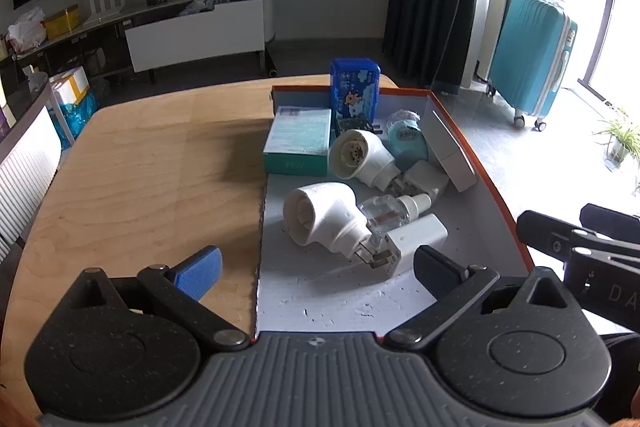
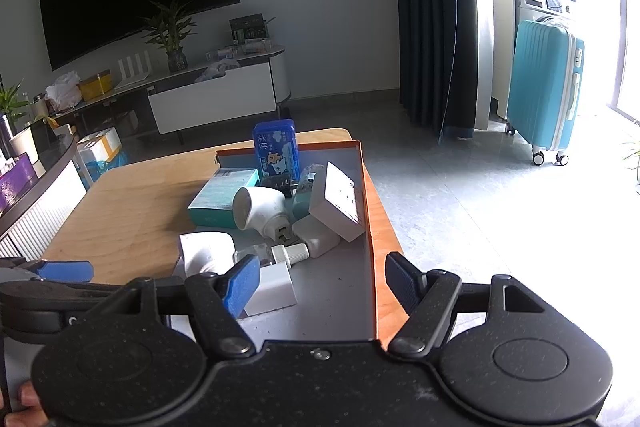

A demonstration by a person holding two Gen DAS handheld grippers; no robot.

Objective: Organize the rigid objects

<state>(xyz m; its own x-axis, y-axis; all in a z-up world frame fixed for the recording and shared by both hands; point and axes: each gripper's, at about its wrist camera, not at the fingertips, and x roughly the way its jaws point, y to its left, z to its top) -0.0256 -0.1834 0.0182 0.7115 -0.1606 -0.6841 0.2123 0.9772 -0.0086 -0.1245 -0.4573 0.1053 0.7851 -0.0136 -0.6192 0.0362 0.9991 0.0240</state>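
A light wooden table (image 1: pixel 140 167) with rounded corners lies ahead of and below both grippers. On its right part, straight ahead of the left gripper (image 1: pixel 318 269), sits a shallow cardboard box tray with orange outer walls and a grey-white floor (image 1: pixel 460 227); the near right wall of the tray runs between the fingers of the right gripper (image 2: pixel 322 285).

Inside the tray, at the far end from both grippers, a blue rectangular box with a cartoon print (image 1: pixel 355 91) stands upright. Just nearer and to the left lies a flat teal and white carton (image 1: pixel 298 141). A white square wall socket block (image 2: pixel 336 201) leans against the right wall. Beside it rests a light blue rounded plug-in device (image 1: pixel 408 141).

Nearer the grippers lie two white rounded plug-in vaporiser heaters: one (image 1: pixel 362 157) in the middle of the tray, one (image 1: pixel 324 213) just ahead of the left gripper. Touching the nearer heater is a small clear liquid bottle with a white cap (image 1: pixel 394 209), and next to that a white cube-shaped charger (image 1: pixel 416 239) with metal prongs.

Both grippers hang with their jaws spread wide, nothing between the pads. The left gripper's blue pad (image 1: pixel 202 271) is over bare table, its other finger over the tray floor.
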